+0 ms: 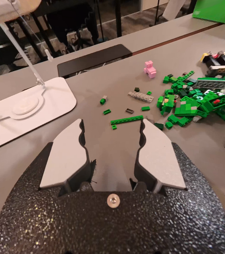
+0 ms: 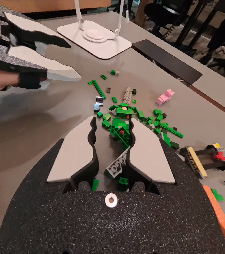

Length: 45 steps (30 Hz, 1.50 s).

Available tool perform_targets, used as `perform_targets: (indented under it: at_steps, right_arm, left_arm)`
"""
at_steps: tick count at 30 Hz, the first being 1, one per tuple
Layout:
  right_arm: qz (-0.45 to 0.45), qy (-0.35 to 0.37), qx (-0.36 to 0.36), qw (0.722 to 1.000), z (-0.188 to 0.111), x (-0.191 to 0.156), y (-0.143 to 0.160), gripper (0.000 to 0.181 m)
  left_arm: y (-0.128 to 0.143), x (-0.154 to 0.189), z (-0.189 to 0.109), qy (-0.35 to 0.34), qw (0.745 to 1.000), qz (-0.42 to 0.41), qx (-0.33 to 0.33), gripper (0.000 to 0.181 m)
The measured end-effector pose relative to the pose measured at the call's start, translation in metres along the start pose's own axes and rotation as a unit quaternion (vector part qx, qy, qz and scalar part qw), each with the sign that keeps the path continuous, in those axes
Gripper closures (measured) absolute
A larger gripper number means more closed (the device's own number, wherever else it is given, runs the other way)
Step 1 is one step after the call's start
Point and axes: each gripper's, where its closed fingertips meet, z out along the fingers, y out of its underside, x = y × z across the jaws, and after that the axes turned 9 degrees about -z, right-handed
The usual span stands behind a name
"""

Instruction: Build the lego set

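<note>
Loose green Lego pieces (image 1: 184, 103) lie in a pile on the grey table, to the right of my left gripper (image 1: 112, 122). That gripper is open and empty, just above the table. A long green plate (image 1: 127, 119) lies at its fingertips. My right gripper (image 2: 113, 119) is open and empty over the green pile (image 2: 122, 121). A green assembly with a red pin (image 2: 122, 135) and a grey holed plate (image 2: 118, 165) show between its fingers. The left gripper (image 2: 74, 61) also shows at upper left in the right wrist view.
A pink pig figure (image 1: 149, 68), a grey studded plate (image 1: 140, 96) and small scattered pieces lie beyond the left gripper. A white stand base (image 1: 26, 107) sits at the left. A black and yellow assembly (image 2: 205, 160) and an orange tool (image 2: 221, 214) lie at the right. A green box (image 1: 216, 12) stands far back. The pink pig figure (image 1: 149, 68) is about 15 cm from my right fingertips.
</note>
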Motion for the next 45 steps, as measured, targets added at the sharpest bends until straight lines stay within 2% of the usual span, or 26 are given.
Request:
perform_targets:
  at_steps: [9,12,15,17,19,23,25,27,29,33,35,40,45]
  right_arm:
    - [0.005,-0.017,0.001,1.0,-0.016,0.008,0.006,0.127]
    - [-0.012,-0.021,-0.003,1.0,-0.022,0.009,0.009,0.129]
    - [-0.044,-0.033,-0.042,0.998,-0.029,0.0,0.012,0.124]
    - [-0.081,-0.018,-0.072,0.994,-0.043,-0.004,0.007,0.124]
    - [-0.112,0.019,-0.08,0.99,-0.064,-0.001,-0.005,0.128]
    - [-0.084,0.042,-0.074,0.993,-0.114,-0.004,-0.023,0.132]
    - [-0.085,0.046,-0.073,0.993,-0.136,-0.006,-0.029,0.132]
    - [-0.098,0.042,-0.057,0.993,-0.152,-0.007,-0.038,0.138]
    - [-0.115,0.038,-0.046,0.992,-0.162,-0.006,-0.044,0.141]
    - [-0.146,0.012,-0.03,0.989,-0.159,-0.01,-0.05,0.146]
    - [-0.157,0.008,-0.05,0.986,-0.151,-0.006,-0.048,0.146]
    - [-0.154,0.006,-0.073,0.985,-0.135,-0.007,-0.058,0.149]
    - [-0.126,0.021,-0.088,0.988,-0.106,-0.013,-0.062,0.149]
  left_arm:
    - [0.006,0.037,0.001,0.118,0.992,-0.039,-0.025,0.071]
    - [-0.001,0.054,-0.005,0.142,0.989,-0.03,-0.016,0.069]
    - [-0.006,0.075,-0.015,0.158,0.987,-0.023,-0.021,0.069]
    - [-0.004,0.085,-0.027,0.135,0.989,-0.004,-0.058,0.071]
    - [-0.001,0.084,-0.042,0.066,0.994,0.026,-0.088,0.074]
    - [-0.008,0.108,-0.082,-0.027,0.98,0.13,-0.151,0.075]
    - [-0.022,0.132,-0.102,-0.024,0.98,0.141,-0.14,0.079]
    - [-0.041,0.155,-0.114,-0.007,0.983,0.156,-0.098,0.083]
    - [-0.053,0.162,-0.119,-0.01,0.983,0.173,-0.065,0.088]
    - [-0.057,0.162,-0.113,0.021,0.991,0.124,-0.043,0.095]
    - [-0.049,0.152,-0.112,0.01,0.988,0.139,-0.069,0.093]
    - [-0.062,0.125,-0.116,0.019,0.995,0.08,-0.057,0.094]
    - [-0.059,0.095,-0.114,0.028,0.996,0.047,-0.075,0.096]
